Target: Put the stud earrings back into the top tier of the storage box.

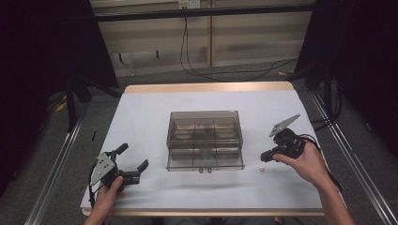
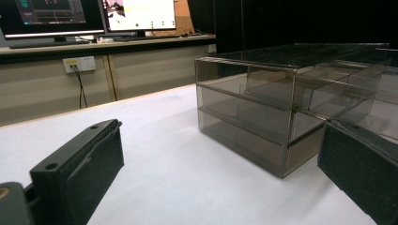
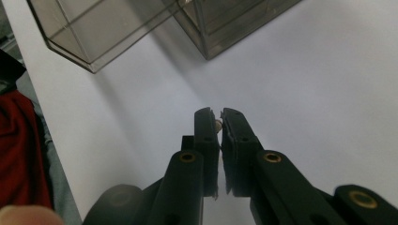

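A smoky, transparent plastic organiser box [image 1: 205, 139] with a grid of compartments stands at the middle of the white-covered table [image 1: 141, 112]. In the high view its lid appears shut, with two small latches on the near edge; the left gripper view shows it as two stacked tiers under a flat lid.

Left hand-held gripper [image 1: 132, 163]: rests near the table's front left corner, well apart from the box, jaws spread wide and empty. In the left gripper view the box stands ahead and to the right of the jaws.

Right hand-held gripper [image 3: 219, 123]: held low over the table to the right of the box's front corner, jaws drawn almost together. A tiny pale object [image 3: 218, 123] sits pinched at the tips; its nature cannot be determined. A second small pale piece [image 1: 262, 170] lies on the table just beside this gripper.

Handling judgement:
- The box is likely light, rigid and smooth-walled, so it may slide on the table cover when pushed; steady it with one gripper while working the latches.
- Thin clear plastic can crack; grip at corners or wall edges, not mid-panel.
- The small piece is light and easily dropped; keep clamping pressure steady and release low inside a compartment.
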The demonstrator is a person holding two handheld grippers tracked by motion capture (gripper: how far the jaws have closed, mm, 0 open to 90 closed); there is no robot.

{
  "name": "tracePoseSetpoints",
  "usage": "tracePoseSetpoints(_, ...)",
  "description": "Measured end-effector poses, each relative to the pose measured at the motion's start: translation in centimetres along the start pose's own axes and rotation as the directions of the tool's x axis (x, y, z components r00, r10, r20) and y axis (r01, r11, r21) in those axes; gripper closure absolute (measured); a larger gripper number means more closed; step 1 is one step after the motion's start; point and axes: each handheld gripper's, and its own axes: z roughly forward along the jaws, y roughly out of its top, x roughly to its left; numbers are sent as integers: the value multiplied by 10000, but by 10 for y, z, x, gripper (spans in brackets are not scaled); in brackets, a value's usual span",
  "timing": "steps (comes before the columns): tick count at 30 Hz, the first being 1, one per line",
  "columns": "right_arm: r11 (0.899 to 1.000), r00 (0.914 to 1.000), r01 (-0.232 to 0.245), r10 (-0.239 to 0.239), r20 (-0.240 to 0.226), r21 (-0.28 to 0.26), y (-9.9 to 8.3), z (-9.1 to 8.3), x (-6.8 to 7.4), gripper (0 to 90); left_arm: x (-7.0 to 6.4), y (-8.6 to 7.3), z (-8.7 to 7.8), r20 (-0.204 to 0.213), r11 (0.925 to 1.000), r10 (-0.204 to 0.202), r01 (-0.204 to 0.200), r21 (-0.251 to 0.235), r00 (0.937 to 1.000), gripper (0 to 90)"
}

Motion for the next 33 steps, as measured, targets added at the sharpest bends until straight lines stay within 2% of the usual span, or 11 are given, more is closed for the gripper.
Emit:
tracePoseSetpoints(1, 10000, 10000, 0, 0, 0, 0, 0, 0, 0, 852, 0, 0, 0, 0, 10000, 0, 0, 0, 10000, 7)
tracePoseSetpoints(6, 9963, 9997, 176, -187, -131, -837, -2, -17, -2, 851, -1, 0, 1, -3, 9999, -118, 118, -70, 9999, 7)
tracePoseSetpoints(8, 9949, 9997, 183, -198, -136, -993, -2, -21, -2, 851, 0, 0, 0, -4, 10000, -5, 5, 4, 10000, 7)
tracePoseSetpoints(12, 9919, 9996, 203, -224, -155, -1250, -1, -27, 0, 851, 0, 0, 0, -3, 10000, -12, 12, 4, 10000, 7)
tracePoseSetpoints(13, 9908, 9996, 206, -231, -171, -1339, 0, -28, 1, 851, -1, 0, 1, -3, 9999, -124, 124, -74, 9999, 7)
tracePoseSetpoints(15, 9885, 9993, 334, -359, -144, -1478, 2, -30, 2, 852, 0, 0, 0, -8, 10000, -5, 5, 2, 10000, 7)
tracePoseSetpoints(19, 9843, 9987, 423, -466, -212, -1711, 9, -33, 5, 852, 0, 0, 1, -6, 9999, -126, 126, -45, 9999, 7)
tracePoseSetpoints(22, 9773, 9974, 602, -668, -254, -2032, 18, -36, 7, 852, 0, 0, 0, -10, 10000, 4, -4, 19, 10000, 7)
tracePoseSetpoints(23, 9728, 9963, 715, -801, -307, -2203, 22, -37, 9, 852, -1, 0, 1, -19, 9998, -193, 193, -107, 9998, 7)
tracePoseSetpoints(24, 9709, 9960, 730, -830, -344, -2280, 24, -38, 10, 852, 0, 0, 1, -1, 9999, -126, 126, -44, 9999, 7)
tracePoseSetpoints(33, 9593, 9926, 957, -1120, -469, -2657, 36, -40, 14, 853, -1, 0, 1, 15, 9999, -128, 128, -40, 9999, 7)
